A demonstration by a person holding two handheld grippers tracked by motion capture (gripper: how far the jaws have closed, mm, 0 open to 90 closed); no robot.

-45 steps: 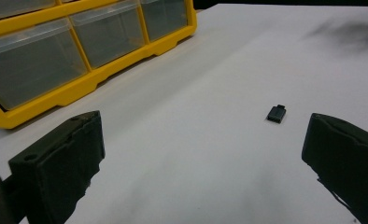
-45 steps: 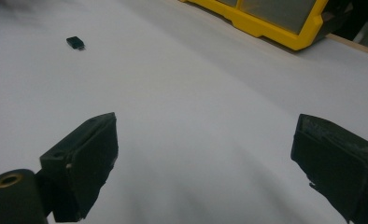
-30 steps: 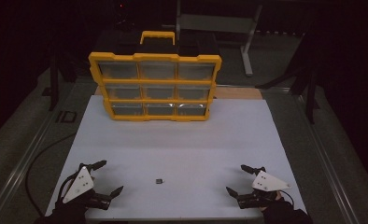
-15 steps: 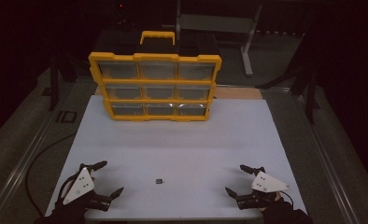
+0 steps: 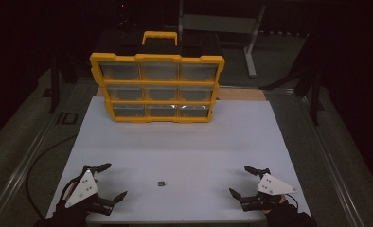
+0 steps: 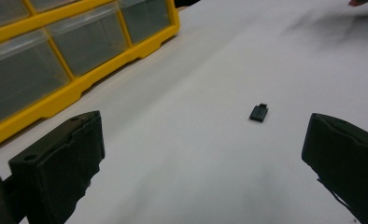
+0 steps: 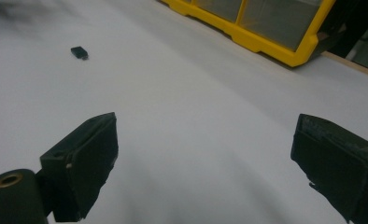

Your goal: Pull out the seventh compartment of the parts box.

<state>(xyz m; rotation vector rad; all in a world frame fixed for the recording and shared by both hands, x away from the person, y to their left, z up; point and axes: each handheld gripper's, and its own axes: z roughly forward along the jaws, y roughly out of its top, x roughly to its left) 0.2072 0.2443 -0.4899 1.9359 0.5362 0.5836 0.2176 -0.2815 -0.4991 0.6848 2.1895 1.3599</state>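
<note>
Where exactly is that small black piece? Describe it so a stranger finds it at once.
Start at the yellow drawer organizer at the far end of the white table, then come toward the near edge. The small black piece lies flat there, the one loose object on the tabletop.

Small black part (image 5: 162, 182) — flat on the white table (image 5: 189, 142).

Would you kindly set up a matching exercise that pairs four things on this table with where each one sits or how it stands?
Things:
1. yellow drawer organiser
2. small black part
3. left gripper
4. right gripper

Places or states:
A. lying flat on the white table between the two grippers
B. near corner on the person's right, jaws apart
C. standing upright at the far edge, handle on top
D. near corner on the person's left, jaws apart

Pairs: 1-C, 2-A, 3-D, 4-B
</note>
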